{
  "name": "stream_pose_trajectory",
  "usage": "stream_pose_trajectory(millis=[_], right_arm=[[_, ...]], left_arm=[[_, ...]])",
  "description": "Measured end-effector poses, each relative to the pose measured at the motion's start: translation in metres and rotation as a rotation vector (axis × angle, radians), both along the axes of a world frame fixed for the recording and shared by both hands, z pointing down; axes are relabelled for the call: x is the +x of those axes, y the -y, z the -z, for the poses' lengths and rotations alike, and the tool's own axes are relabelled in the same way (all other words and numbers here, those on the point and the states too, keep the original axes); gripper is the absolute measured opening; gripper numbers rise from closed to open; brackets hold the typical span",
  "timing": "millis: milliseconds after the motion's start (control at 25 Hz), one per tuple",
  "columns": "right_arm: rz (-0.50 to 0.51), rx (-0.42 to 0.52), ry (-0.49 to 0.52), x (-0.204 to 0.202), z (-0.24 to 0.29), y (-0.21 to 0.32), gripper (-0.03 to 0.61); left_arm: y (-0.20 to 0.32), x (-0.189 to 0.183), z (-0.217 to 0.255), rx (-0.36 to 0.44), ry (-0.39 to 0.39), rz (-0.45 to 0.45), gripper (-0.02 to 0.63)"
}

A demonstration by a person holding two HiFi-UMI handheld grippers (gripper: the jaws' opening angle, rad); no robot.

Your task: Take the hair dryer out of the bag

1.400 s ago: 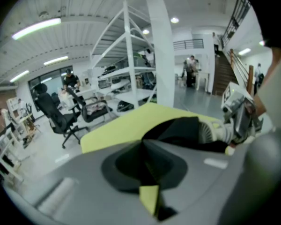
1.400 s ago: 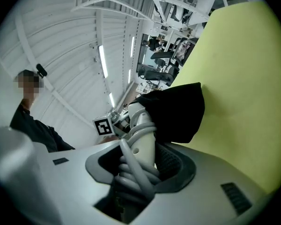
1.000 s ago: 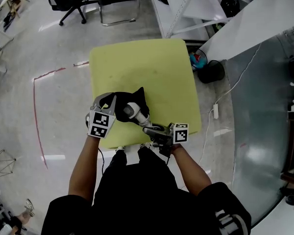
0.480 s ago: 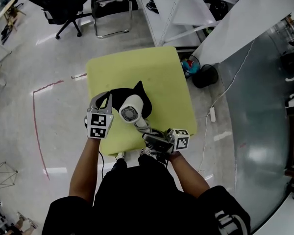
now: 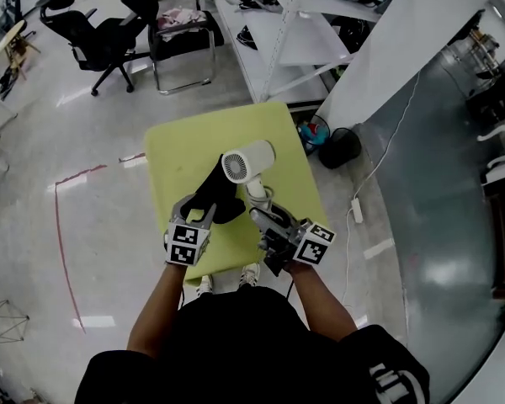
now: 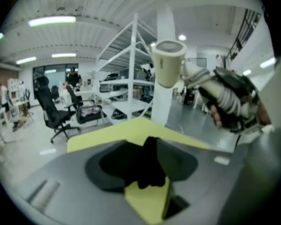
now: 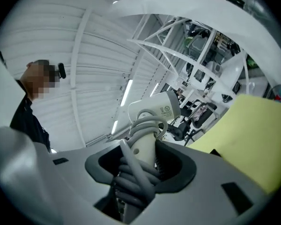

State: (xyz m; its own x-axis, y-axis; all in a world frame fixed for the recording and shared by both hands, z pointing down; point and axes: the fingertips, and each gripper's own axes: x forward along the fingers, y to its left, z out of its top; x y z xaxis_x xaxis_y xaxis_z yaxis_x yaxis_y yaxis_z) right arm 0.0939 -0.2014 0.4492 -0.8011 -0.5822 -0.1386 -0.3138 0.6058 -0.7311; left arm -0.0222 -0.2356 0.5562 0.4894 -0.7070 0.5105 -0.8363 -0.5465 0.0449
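Pale shop floor (image 5: 59,124) all round, with office chairs (image 5: 101,32) at upper left and white shelving (image 5: 295,32) behind. Stood over a yellow-green table (image 5: 172,154), close to its near edge. Had just been opening the left gripper (image 5: 197,211): pinched tight on the bag (image 5: 212,194) a second earlier, spread now, with black cloth lying loose between the jaws and no pad pressing on it. Left the bag slumped flat and empty-looking on the table, just ahead of that gripper. Further right, lifted the dryer (image 5: 247,165) clear: half sunk in the bag's mouth a second earlier, free of the cloth half a second earlier, now held up above the table with its grille end towards the head camera and nothing of the bag touching it. Kept the right gripper (image 5: 267,220) clamped on the handle, over the grey cord (image 7: 136,177) wound round it, barrel raised high in the right gripper view. Judged the removal itself as done, given released cloth and raised dryer apart. Judged the remaining work as small: somewhere to set the dryer down, probably on bare table beside the bag, with a firm grip meanwhile against slipping on the wound cord.
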Motion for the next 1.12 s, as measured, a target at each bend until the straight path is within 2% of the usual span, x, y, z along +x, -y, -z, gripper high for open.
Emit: stream_pose_trajectory(millis=[40,120,200,320,440,600,800,1120], right_arm=[[-0.019,0.008,-0.022,0.002,0.000,0.001,0.184],[-0.048,0.017,-0.042,0.004,0.000,0.002,0.184],[-0.068,0.017,-0.045,0.006,0.001,0.002,0.184],[-0.088,0.027,-0.055,0.005,0.006,0.002,0.184],[-0.114,0.062,-0.093,0.001,0.013,0.003,0.184],[-0.156,0.133,-0.158,-0.005,0.027,0.006,0.184],[-0.192,0.228,-0.234,-0.013,0.052,0.006,0.184],[-0.243,0.313,-0.335,-0.022,0.073,0.010,0.184]], left_arm=[[-0.010,0.003,-0.003,-0.025,-0.041,-0.008,0.220],[-0.031,0.004,-0.006,-0.052,-0.105,-0.021,0.240],[-0.047,0.005,0.000,-0.045,-0.159,-0.028,0.253],[-0.063,0.000,0.021,0.013,-0.215,-0.012,0.253],[-0.059,-0.020,0.054,0.119,-0.245,0.075,0.236],[-0.045,-0.041,0.093,0.230,-0.257,0.159,0.128],[-0.035,-0.046,0.131,0.292,-0.247,0.175,0.009],[-0.031,-0.040,0.153,0.326,-0.224,0.143,0.008]])
